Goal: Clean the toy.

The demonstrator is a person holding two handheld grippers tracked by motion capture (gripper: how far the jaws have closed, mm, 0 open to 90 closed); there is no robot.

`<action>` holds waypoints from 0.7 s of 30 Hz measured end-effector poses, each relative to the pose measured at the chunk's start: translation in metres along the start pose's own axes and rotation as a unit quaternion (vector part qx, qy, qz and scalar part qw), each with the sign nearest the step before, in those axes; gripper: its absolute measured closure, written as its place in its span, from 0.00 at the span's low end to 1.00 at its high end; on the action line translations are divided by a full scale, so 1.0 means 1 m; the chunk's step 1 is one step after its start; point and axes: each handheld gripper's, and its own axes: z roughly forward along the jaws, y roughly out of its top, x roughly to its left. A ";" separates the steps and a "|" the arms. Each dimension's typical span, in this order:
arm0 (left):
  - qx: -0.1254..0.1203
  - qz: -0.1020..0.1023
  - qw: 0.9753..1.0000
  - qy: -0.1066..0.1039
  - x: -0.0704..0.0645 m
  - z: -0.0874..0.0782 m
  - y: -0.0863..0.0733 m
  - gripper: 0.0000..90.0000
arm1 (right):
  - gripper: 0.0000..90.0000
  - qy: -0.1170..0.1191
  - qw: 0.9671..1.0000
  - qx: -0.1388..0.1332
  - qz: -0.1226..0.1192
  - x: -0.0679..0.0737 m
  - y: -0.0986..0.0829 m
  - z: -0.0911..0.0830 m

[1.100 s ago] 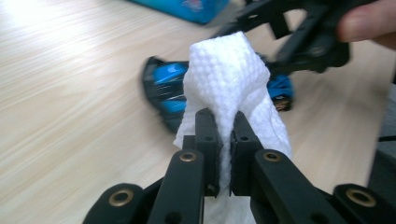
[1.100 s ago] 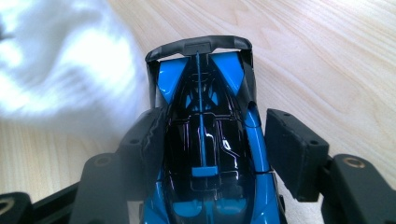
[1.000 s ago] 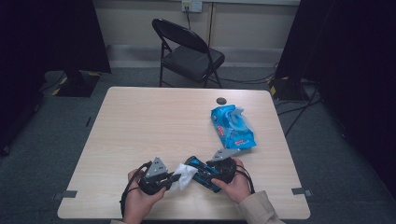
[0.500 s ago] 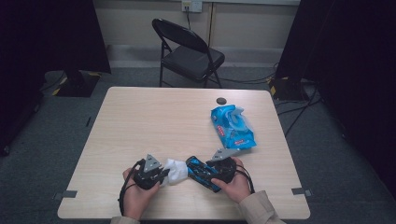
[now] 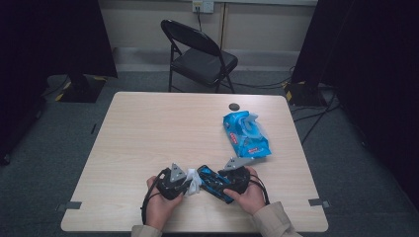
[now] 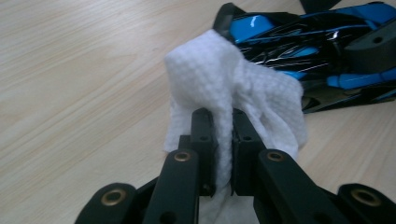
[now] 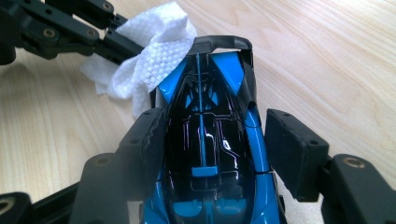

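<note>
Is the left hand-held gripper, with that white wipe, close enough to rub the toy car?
Probably yes: the left hand-held gripper clamps the wipe, which sits right at the toy car, nothing between.

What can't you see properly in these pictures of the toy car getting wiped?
- The toy car: in the right gripper view its near end is cut off by the bottom edge, and its underside is hidden against the table.
- The white wipe: in the left gripper view the left gripper covers its lower folds.
- The blue wipes pack: its print is too small to read in the high view.
- The small dark thing by the far table edge: too small to identify.
</note>
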 end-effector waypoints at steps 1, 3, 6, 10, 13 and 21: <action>0.001 0.001 1.000 -0.003 -0.002 0.001 0.001 0.92 | 0.44 0.000 1.000 0.001 0.000 0.000 0.000 0.000; 0.002 0.003 1.000 -0.005 -0.004 0.001 0.002 0.93 | 0.44 0.000 1.000 0.001 0.000 0.000 0.000 0.000; 0.004 0.007 1.000 -0.003 -0.006 0.001 0.002 0.94 | 0.44 0.000 1.000 0.001 -0.001 0.000 0.000 0.000; 0.003 0.006 1.000 -0.005 -0.008 0.000 0.001 0.94 | 0.44 0.000 1.000 0.002 0.000 0.000 0.000 0.000; 0.003 0.004 1.000 -0.010 -0.010 -0.001 0.000 0.94 | 0.44 0.000 1.000 0.004 0.000 0.000 0.001 0.000; 0.002 0.004 1.000 -0.017 -0.014 -0.004 -0.003 0.94 | 0.44 0.000 1.000 0.004 0.000 0.000 0.001 0.000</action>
